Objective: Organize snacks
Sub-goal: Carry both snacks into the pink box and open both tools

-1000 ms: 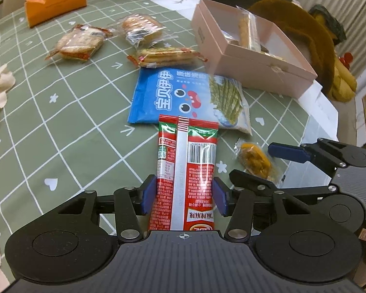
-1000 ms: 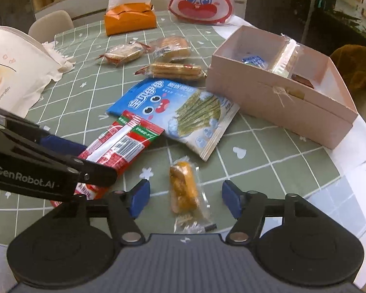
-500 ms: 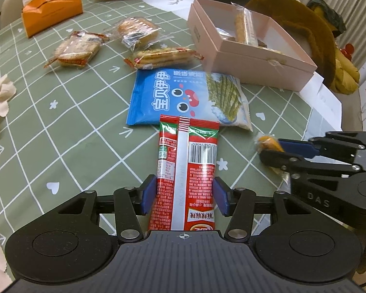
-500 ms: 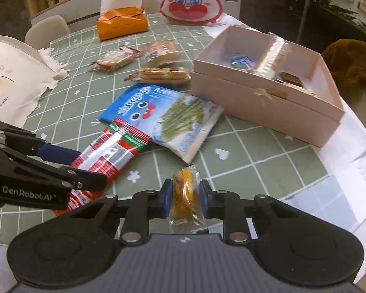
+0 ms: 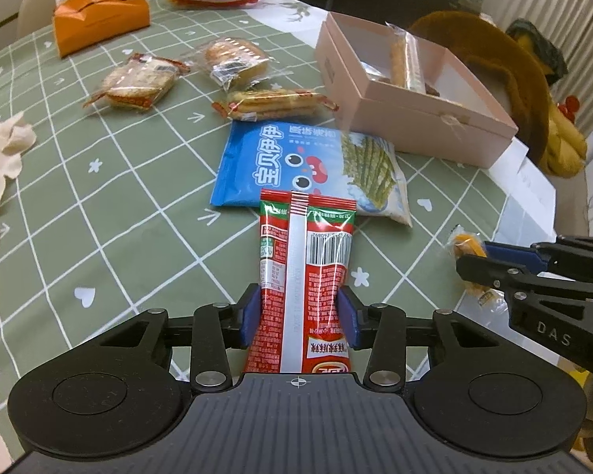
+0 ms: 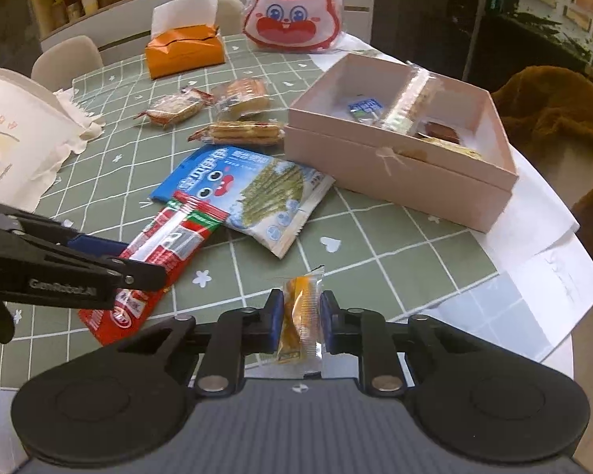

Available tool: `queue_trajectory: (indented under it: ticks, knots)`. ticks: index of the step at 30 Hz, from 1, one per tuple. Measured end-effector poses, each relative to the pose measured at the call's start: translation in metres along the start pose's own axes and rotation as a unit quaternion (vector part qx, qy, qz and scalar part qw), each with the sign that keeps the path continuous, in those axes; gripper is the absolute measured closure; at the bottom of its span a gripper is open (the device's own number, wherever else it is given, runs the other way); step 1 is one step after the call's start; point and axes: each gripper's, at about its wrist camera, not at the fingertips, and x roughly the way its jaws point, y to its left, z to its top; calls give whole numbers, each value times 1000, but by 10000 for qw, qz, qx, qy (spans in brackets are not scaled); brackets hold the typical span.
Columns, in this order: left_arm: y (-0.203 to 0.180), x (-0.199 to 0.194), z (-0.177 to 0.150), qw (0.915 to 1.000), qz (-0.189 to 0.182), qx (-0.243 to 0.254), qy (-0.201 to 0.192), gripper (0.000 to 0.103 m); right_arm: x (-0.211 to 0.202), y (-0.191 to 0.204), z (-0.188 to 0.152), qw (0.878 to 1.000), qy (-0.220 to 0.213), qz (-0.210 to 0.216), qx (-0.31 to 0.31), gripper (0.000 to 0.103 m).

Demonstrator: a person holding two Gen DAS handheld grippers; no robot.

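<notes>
1. Snacks lie scattered on the green checked tablecloth (image 5: 110,213), near a pink box (image 6: 399,173) that already holds several packets.
2. Left gripper (image 5: 298,316): its jaws have just been closing and now press both sides of the red sausage packet (image 5: 304,272), whose far end overlaps the blue seaweed snack bag (image 5: 280,166).
3. Right gripper (image 6: 299,318): its fingers are pinched narrow on the small orange snack packet (image 6: 298,316), held near the table's front edge.
4. Three biscuit packets (image 5: 272,102) lie beyond the blue bag, left of the box.
</notes>
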Motion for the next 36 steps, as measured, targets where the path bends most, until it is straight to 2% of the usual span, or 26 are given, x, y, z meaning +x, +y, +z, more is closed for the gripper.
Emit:
queue_trajectory:
  ticks: [7,12,18,22,27,32,34,36]
  knots:
    - [-5,-22,-6,9995,-165,64,-242,59,-11,-9,-4,9996,-98,-70,250,83]
    - [-25,-43,17,9974,-341,303,-554,60,-28,-18,2,9983,-301,-53,498,84]
    - [-59,-74,71,9867,-630,816,-1260,60,-75,-34,49,9930,-1068,-257,429,84]
    - [-75,-80,104,9795,-759,1065,-1534,60,-99,-45,93,9868,-1522,-449,319,84]
    - [-76,-62,153,9758,-961,1015,-1680,60,-97,-62,137,9819,-1747,-661,301,84]
    - [-78,-26,201,9667,-1428,935,-1905,58,-68,-94,172,9829,-1527,-753,696,84]
    - [-78,7,215,9657,-1723,822,-1760,57,-45,-104,180,9849,-1267,-731,926,83]
    - [-75,55,222,9710,-1898,800,-1216,56,-22,-110,181,9862,-1052,-645,1106,83]
